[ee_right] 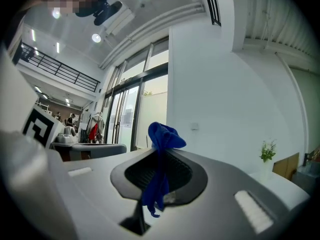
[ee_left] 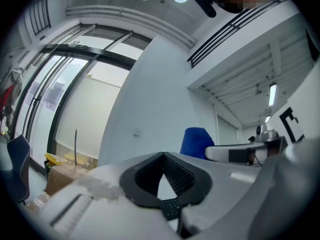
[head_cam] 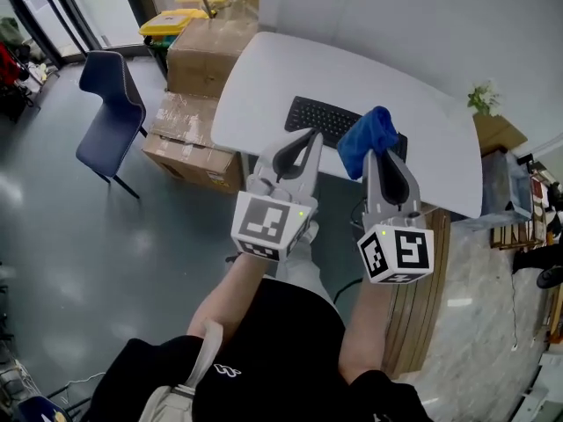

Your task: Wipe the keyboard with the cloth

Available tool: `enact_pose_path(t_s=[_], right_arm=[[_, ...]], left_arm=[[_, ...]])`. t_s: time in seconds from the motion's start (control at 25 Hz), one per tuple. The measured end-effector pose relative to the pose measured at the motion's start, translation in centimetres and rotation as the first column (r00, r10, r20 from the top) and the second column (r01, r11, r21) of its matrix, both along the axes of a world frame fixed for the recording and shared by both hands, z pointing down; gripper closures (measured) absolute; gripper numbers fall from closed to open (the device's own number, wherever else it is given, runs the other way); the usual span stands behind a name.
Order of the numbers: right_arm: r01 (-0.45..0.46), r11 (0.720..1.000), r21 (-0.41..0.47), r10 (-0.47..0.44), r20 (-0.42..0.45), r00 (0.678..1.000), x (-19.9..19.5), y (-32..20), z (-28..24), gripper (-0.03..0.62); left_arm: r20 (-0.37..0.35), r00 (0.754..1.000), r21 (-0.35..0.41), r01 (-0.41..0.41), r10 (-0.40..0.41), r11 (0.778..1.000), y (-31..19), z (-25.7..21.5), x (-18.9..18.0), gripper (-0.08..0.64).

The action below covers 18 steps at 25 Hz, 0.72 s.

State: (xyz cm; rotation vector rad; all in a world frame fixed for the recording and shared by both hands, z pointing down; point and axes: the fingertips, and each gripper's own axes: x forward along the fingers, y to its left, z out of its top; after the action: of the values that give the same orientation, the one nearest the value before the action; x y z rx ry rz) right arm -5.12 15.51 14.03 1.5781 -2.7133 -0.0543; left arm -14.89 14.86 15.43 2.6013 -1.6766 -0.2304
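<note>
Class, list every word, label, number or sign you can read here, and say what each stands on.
None can be read.
On the left gripper and right gripper: square black-and-white marker patterns, not letters.
The white logo on the black shirt: too small to read.
Key legends on the keyboard: too small to read.

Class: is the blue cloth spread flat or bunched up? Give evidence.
Bunched up. The blue cloth is pinched in the right hand-held gripper, a crumpled tuft above its shut jaws, a strand hanging below.
</note>
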Motion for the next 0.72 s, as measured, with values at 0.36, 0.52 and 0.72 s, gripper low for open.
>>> enact_pose_path(t_s=[0.36,0.52,0.72], right_arm=[[0.105,0.989,-0.105,-0.102,0.033,0.994,-0.8,-10.8,4.1,0.554],[0.158,0.978,-0.138,-0.155,0.033,0.987,-0.5,-16.1,5.4,0.554],[0.248,0.954,-0.169,-0.243,0.051,0.969,-0.7,-21.2,6.4,0.554]], left_arm=[[-0.008,0.996,-0.078,0.091,-0.092,0.993,-10.4,4.0,-0.3,0.571],[-0.001,0.994,-0.119,0.112,-0.113,0.987,-16.1,5.5,1.0,0.571],[0.059,0.990,-0.117,0.138,-0.131,0.984,-21.1,6.2,2.8,0.571]])
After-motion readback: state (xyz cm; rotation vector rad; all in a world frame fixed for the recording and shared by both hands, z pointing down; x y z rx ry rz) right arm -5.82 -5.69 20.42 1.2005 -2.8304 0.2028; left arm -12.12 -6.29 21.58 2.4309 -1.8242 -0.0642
